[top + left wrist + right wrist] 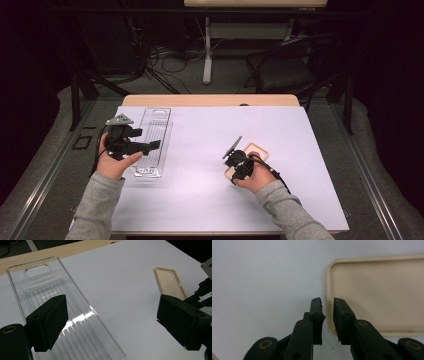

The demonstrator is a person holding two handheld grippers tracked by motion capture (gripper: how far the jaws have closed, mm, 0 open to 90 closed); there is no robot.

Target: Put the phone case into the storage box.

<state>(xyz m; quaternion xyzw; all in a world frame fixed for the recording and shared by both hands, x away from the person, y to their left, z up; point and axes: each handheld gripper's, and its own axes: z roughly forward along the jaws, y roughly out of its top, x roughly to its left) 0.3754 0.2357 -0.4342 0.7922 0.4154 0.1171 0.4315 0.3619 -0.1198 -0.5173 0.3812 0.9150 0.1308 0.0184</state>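
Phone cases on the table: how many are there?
2. A clear phone case lies at the left by the left hand-held gripper; a beige phone case lies at the right hand-held gripper.

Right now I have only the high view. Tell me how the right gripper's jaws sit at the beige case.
Observer: The right gripper straddles the rim of the beige case, with one jaw inside, one outside and a narrow gap between them.
Operator: Report the left one.
Observer: The left gripper is wide open. One jaw is over the clear tray and grips nothing.
Operator: Check the case's far end.
Observer: The left gripper view shows two small cutouts there.
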